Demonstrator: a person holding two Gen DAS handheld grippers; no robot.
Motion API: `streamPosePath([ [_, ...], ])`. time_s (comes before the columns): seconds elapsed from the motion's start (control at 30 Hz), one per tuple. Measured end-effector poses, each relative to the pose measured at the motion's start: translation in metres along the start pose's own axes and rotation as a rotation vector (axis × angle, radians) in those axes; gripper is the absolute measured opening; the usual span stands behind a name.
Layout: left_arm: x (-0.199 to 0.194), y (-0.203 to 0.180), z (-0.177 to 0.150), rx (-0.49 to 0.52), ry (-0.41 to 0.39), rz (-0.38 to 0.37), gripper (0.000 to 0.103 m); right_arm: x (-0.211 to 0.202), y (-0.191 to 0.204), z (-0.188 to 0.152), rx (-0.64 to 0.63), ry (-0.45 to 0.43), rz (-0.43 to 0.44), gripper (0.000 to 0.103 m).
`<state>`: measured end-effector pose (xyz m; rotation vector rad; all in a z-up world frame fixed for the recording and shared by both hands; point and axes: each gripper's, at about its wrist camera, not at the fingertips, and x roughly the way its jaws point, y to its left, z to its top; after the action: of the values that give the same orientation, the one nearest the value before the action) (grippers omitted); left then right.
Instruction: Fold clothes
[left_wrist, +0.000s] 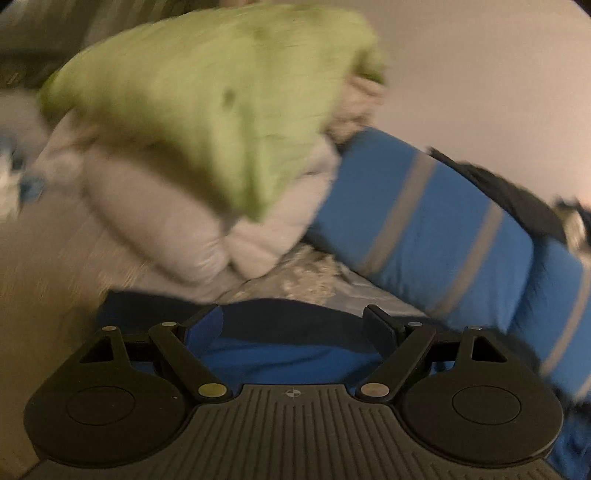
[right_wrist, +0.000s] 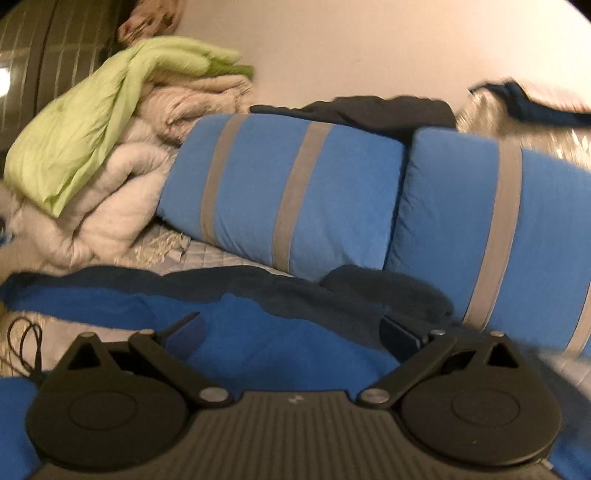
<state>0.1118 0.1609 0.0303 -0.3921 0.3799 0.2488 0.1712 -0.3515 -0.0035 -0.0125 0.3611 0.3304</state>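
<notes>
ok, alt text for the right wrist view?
The right gripper, fingers spread wide, sits over a blue garment with dark navy trim lying on a bed. Behind it lean two blue pillows with grey stripes, and a light green cloth tops piled pale bedding at left.

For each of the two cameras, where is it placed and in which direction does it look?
Left wrist: sits on the left gripper, faces a blurred green quilt on a pale bedding pile; its open jaws show over the blue fabric garment.
Right wrist: sits on the right gripper, faces two blue pillows with grey stripes; open jaws show.
Shared: quilt, pillows, garment.
</notes>
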Motion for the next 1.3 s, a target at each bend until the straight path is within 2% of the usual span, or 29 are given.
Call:
streamPosePath([
  [0.1, 0.009, 0.032, -0.001, -0.126, 0.014, 0.024, 0.083, 0.010, -0.014, -0.021, 0.095, 0.066, -0.003, 0.103],
  [0.13, 0.012, 0.043, -0.002, -0.174, 0.021, 0.036, 0.083, 0.012, -0.016, -0.022, 0.091, 0.086, -0.011, 0.103],
  [0.2, 0.016, 0.065, -0.007, -0.283, 0.036, 0.055, 0.083, 0.008, -0.016, -0.022, 0.047, 0.048, -0.019, 0.103],
  [0.33, 0.021, 0.106, -0.019, -0.495, 0.054, 0.056, 0.082, 0.009, -0.015, -0.024, 0.053, 0.075, -0.004, 0.103],
  [0.5, 0.022, 0.138, -0.036, -0.649, 0.039, 0.065, 0.082, 0.007, -0.008, -0.027, -0.006, 0.067, -0.010, 0.103],
  [0.67, 0.032, 0.163, -0.054, -0.773, 0.036, 0.108, 0.067, 0.007, -0.006, -0.027, -0.019, 0.063, -0.007, 0.103],
  [0.8, 0.052, 0.174, -0.060, -0.813, 0.039, 0.132, 0.054, 0.008, -0.013, -0.027, 0.020, 0.071, -0.014, 0.103],
  [0.87, 0.060, 0.175, -0.059, -0.807, 0.042, 0.154, 0.040, 0.011, -0.014, -0.027, 0.037, 0.079, -0.020, 0.103],
  [0.93, 0.067, 0.174, -0.057, -0.787, 0.049, 0.183, 0.017, 0.013, -0.016, -0.027, 0.048, 0.086, -0.025, 0.103],
  [1.0, 0.074, 0.174, -0.055, -0.769, 0.056, 0.211, 0.009, 0.014, -0.017, -0.028, 0.058, 0.093, -0.030, 0.103],
  [1.3, 0.068, 0.148, -0.036, -0.609, 0.035, 0.239, 0.008, 0.021, -0.027, -0.030, 0.108, 0.112, -0.064, 0.103],
])
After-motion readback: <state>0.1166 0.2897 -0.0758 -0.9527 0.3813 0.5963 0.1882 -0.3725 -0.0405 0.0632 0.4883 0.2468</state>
